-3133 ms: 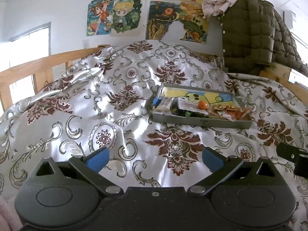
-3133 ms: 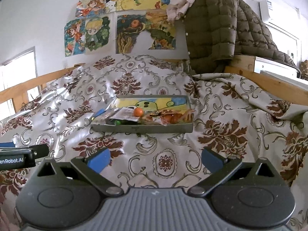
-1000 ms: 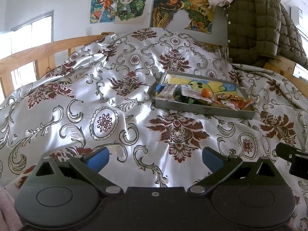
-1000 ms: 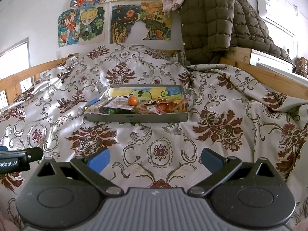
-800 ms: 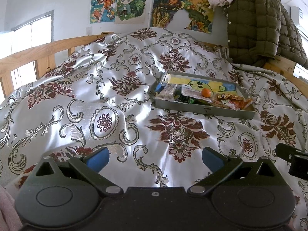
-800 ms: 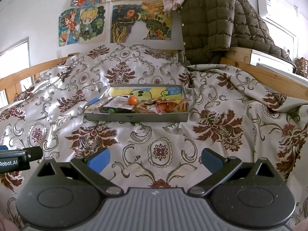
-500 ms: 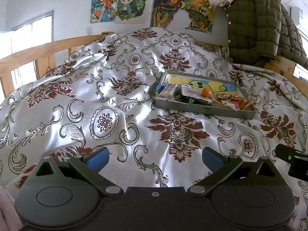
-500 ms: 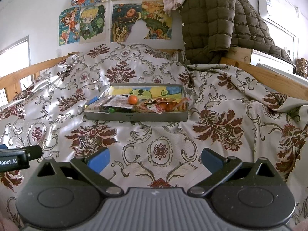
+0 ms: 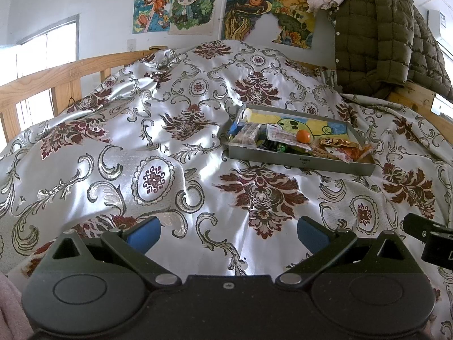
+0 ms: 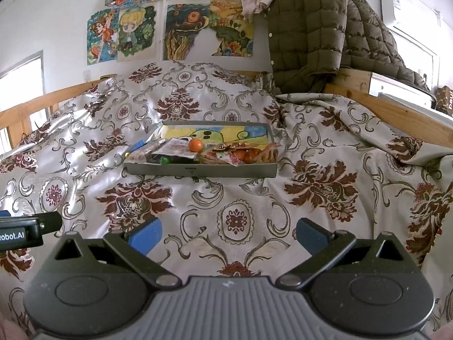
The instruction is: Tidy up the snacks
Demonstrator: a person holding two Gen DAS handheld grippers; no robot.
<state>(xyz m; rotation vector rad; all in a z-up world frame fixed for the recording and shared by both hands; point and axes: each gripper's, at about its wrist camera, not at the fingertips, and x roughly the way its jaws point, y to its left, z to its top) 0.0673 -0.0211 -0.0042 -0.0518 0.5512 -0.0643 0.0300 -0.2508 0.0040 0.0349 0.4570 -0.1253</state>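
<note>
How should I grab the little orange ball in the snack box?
Come straight down from above. The orange ball sits on top of the wrappers, higher than the rim of the gray tray, so its round sides are free. Close the fingers on its widest middle, probably gently, since a round ball could slip out. The right gripper is open and faces the tray squarely, so it looks better placed.

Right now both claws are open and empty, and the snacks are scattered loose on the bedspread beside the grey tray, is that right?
Not quite. The snacks are not loose on the bedspread; they lie inside the grey tray, as the right wrist view shows. The rest holds: the left claw and the right claw are both open and empty.
</note>
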